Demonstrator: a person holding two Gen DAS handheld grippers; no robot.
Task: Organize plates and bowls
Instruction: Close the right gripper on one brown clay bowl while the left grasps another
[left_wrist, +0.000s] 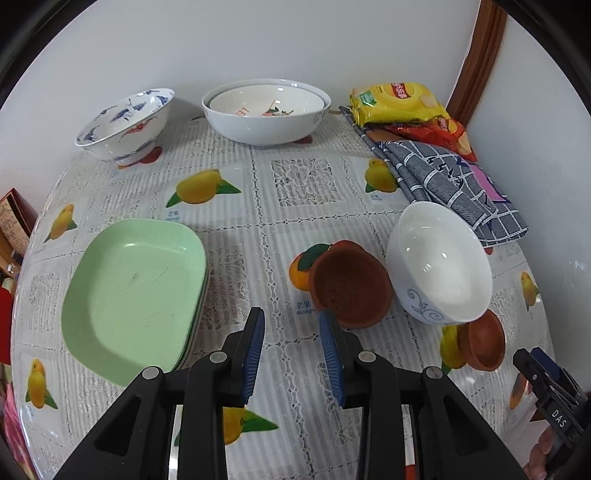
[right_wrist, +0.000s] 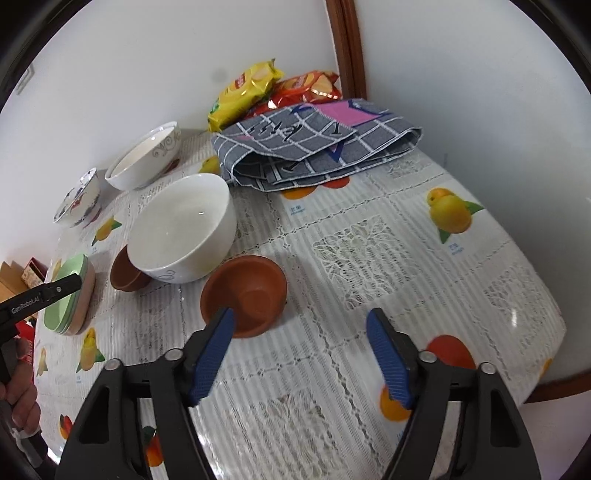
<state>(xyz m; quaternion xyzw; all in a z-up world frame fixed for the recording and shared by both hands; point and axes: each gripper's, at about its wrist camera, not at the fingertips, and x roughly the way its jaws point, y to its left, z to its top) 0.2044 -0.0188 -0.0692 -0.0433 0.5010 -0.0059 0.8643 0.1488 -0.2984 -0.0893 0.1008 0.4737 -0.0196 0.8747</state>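
Note:
A stack of green plates (left_wrist: 133, 288) lies at the left, also in the right wrist view (right_wrist: 70, 291). A white bowl (left_wrist: 439, 262) (right_wrist: 184, 229) rests tilted on two small brown bowls: one (left_wrist: 351, 284) (right_wrist: 127, 271) and another (left_wrist: 484, 341) (right_wrist: 245, 291). At the back stand a blue-patterned bowl (left_wrist: 127, 123) (right_wrist: 77, 203) and two nested white bowls (left_wrist: 266, 110) (right_wrist: 146, 157). My left gripper (left_wrist: 291, 325) is open and empty, between the plates and a brown bowl. My right gripper (right_wrist: 301, 325) is open and empty; its left fingertip (right_wrist: 221, 325) overlaps the near brown bowl's rim.
A folded grey checked cloth (left_wrist: 454, 184) (right_wrist: 317, 144) and yellow and red snack bags (left_wrist: 399, 103) (right_wrist: 243, 92) lie at the back right by the wall. The fruit-print tablecloth (left_wrist: 295, 184) (right_wrist: 388, 240) covers the round table. A wooden door frame (right_wrist: 349, 48) stands behind.

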